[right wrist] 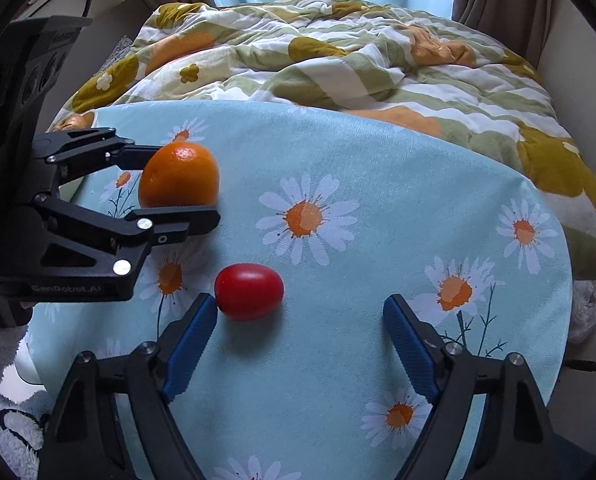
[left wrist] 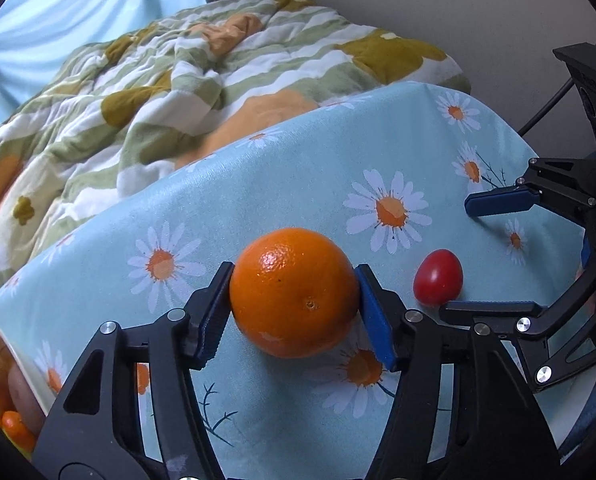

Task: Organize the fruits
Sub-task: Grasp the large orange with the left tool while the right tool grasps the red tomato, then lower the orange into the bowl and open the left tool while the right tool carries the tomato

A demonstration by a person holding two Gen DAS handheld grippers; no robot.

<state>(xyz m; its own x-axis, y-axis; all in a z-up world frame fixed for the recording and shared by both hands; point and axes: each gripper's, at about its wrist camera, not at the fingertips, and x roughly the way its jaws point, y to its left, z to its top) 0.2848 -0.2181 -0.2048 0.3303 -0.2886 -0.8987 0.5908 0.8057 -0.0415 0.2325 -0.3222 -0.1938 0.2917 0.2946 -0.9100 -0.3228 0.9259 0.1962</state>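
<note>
Two fruits on daisy-print tablecloth [left wrist: 305, 168]. Left wrist view: left gripper [left wrist: 294, 300] clamped on orange [left wrist: 294, 292], both pads touching its sides, fruit resting on the cloth. Red tomato [left wrist: 437, 283] at 3 o'clock of the orange, apart from it. Right gripper [left wrist: 457, 256] at 3 o'clock, fingers spread wide. Plate [left wrist: 38, 384] of fruit at 8 o'clock, rim only. Quilt [left wrist: 138, 92] at 11 o'clock.

Right wrist view: right gripper [right wrist: 299, 316] spread wide; tomato [right wrist: 249, 291] just beside its left pad, contact unclear. Orange [right wrist: 178, 180] at 10 o'clock, held between the left gripper [right wrist: 178, 180] fingers.
</note>
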